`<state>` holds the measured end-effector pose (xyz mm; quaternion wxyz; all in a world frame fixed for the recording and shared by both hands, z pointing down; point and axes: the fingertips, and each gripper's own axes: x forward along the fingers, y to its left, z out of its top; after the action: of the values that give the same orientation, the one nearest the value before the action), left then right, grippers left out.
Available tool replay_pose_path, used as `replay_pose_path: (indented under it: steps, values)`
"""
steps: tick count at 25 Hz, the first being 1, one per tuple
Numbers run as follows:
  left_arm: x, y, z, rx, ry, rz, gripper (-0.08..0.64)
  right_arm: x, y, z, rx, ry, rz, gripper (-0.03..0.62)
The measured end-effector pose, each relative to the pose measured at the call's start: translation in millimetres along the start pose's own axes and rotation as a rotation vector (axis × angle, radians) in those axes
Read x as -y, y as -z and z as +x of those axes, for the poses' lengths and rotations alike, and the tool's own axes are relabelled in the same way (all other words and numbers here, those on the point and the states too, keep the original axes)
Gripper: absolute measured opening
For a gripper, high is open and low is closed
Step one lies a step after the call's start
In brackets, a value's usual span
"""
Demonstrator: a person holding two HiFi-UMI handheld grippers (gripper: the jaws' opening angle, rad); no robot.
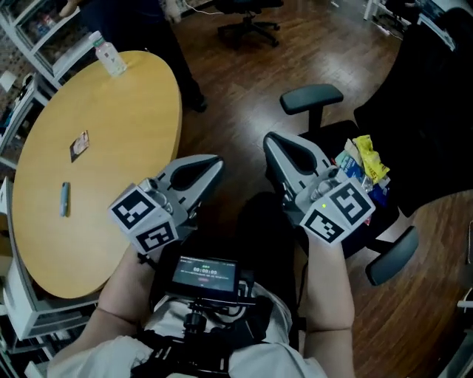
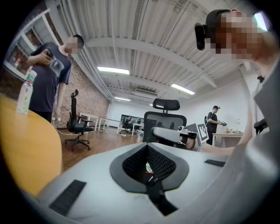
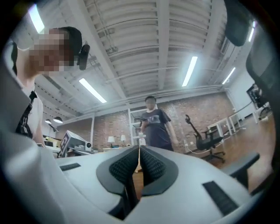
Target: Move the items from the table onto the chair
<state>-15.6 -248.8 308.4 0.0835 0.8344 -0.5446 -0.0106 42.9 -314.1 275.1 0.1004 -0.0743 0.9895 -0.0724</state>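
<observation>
On the round yellow table [image 1: 111,118] stand a clear bottle [image 1: 109,55] at the far edge, a small dark packet [image 1: 80,145] and a small grey-blue item [image 1: 65,199]. The bottle [image 2: 25,92] also shows in the left gripper view. The black chair [image 1: 312,97] on the right holds yellow and blue snack packs [image 1: 363,164]. My left gripper [image 1: 214,164] hangs between table and chair, its jaws [image 2: 147,145] shut with nothing gripped. My right gripper [image 1: 272,140] is beside the chair's seat, shut and empty [image 3: 139,148]. Both point roughly level.
A person [image 2: 50,74] in a dark shirt stands behind the table's far side, also seen in the right gripper view [image 3: 155,124]. Another office chair [image 1: 247,22] stands further off on the wood floor. Shelving [image 1: 29,44] lines the table's left side.
</observation>
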Motion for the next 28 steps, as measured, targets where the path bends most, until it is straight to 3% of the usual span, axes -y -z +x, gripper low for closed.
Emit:
replay_pose_path:
  steps: [4, 8, 13, 28]
  values:
    - [-20, -16, -42, 0.026, -0.105, 0.023, 0.017, -52, 3, 51, -0.029, -0.162, 0.009, 0.003]
    - [-43, -25, -94, 0.055, -0.206, 0.007, 0.017, -100, 14, 93, -0.071, -0.273, 0.011, 0.003]
    - [-68, -30, -155, 0.076, -0.340, 0.019, 0.017, -144, 20, 130, -0.066, -0.369, 0.004, 0.002]
    - [-102, -17, -298, 0.095, -0.614, 0.003, 0.017, -275, 62, 211, -0.146, -0.656, 0.066, 0.002]
